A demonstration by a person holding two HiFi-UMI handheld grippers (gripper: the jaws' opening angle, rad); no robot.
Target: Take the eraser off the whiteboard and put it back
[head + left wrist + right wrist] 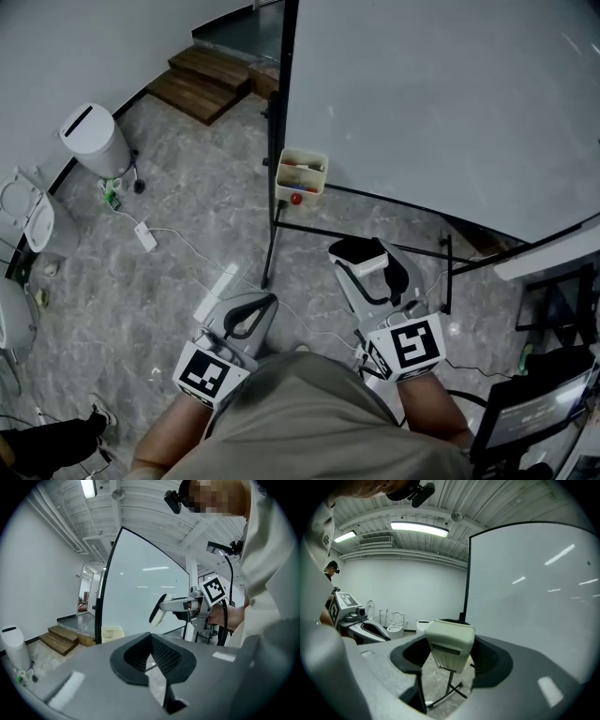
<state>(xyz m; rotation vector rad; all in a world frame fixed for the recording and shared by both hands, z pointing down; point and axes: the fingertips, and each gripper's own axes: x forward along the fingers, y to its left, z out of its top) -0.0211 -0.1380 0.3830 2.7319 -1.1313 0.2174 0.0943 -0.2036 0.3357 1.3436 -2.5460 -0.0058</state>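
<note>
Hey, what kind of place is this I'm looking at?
Probably an indoor test or workshop space, not a home or office: a freestanding whiteboard stands on a bare stone-patterned floor, loose toilets sit along the wall, and wooden steps lead off in a corner.

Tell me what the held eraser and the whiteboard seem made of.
The eraser has a cream, matte plastic body with rounded edges; its dark face is probably felt. The whiteboard is a glossy white panel with sharp light reflections, perhaps coated steel or melamine.

Head view steeply down; gripper views near-level, all sharing whiteboard.
</note>
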